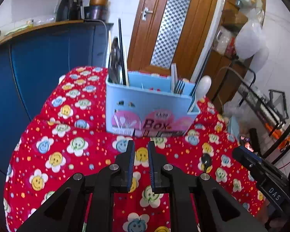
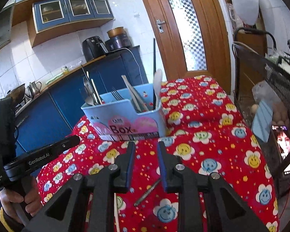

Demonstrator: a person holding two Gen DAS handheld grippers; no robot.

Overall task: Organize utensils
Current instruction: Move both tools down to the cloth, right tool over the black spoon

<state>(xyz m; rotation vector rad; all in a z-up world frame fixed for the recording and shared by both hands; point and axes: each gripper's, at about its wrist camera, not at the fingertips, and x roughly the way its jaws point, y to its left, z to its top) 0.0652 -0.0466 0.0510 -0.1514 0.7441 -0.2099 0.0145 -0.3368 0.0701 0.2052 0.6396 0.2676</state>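
Observation:
A light blue utensil box (image 1: 148,106) (image 2: 125,116) stands on the red flowered tablecloth (image 1: 58,135) (image 2: 212,135). It holds chopsticks, spoons, forks (image 1: 179,87) and a white spoon (image 1: 202,88) (image 2: 157,81). My left gripper (image 1: 141,150) hovers over the cloth in front of the box, open by a narrow gap with nothing in it. My right gripper (image 2: 146,148) is open a little wider and empty. A metal utensil handle (image 2: 147,193) lies on the cloth below its fingers, and a pale chopstick (image 2: 116,197) lies beside the left finger. A dark spoon bowl (image 1: 205,159) rests near the right gripper (image 1: 261,166).
A hand (image 2: 13,195) holds the left gripper (image 2: 38,158) at the table's left edge. Blue kitchen cabinets (image 1: 38,67) stand to the left and a wooden door (image 1: 174,23) behind. A black wire rack (image 2: 261,73) and a lit phone (image 2: 285,148) stand at the right.

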